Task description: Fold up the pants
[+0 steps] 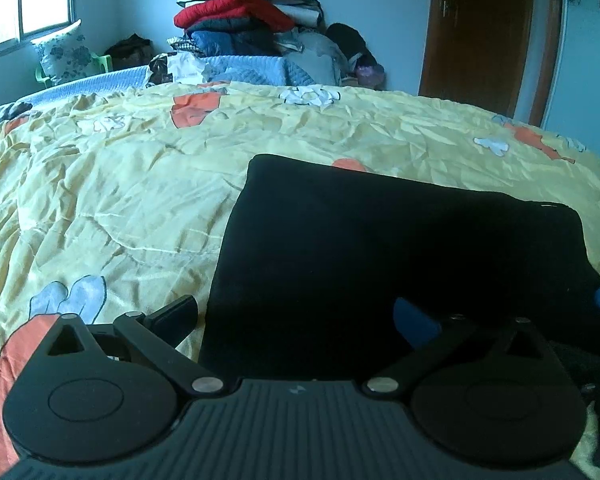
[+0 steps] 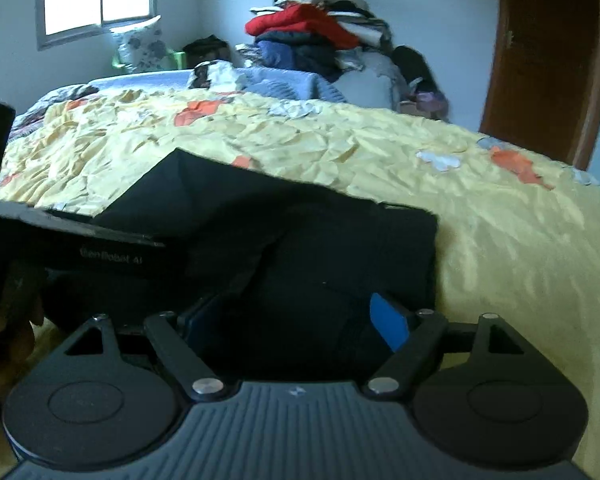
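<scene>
1. Far left of the left view, it's all bare yellow quilt, wrinkled, with nothing lying on it.
2. The left gripper has its jaws spread wide; one finger hangs over quilt, the blue-padded one over dark cloth, and nothing is pinched.
3. The pants are a flat black rectangle on the bed in front of both grippers, their left edge straight and their far corners squared.
4. In the right view, the right gripper hangs over the pants, jaws moderately apart with cloth below them but no pad pressing on it.
5. My read: a fold has been laid down and both tools are off it, so we're between folds or close to done.
6. Next move, likely: pinch the two near corners together, lift evenly, carry them to the far edge, and keep the layers from skewing.
</scene>
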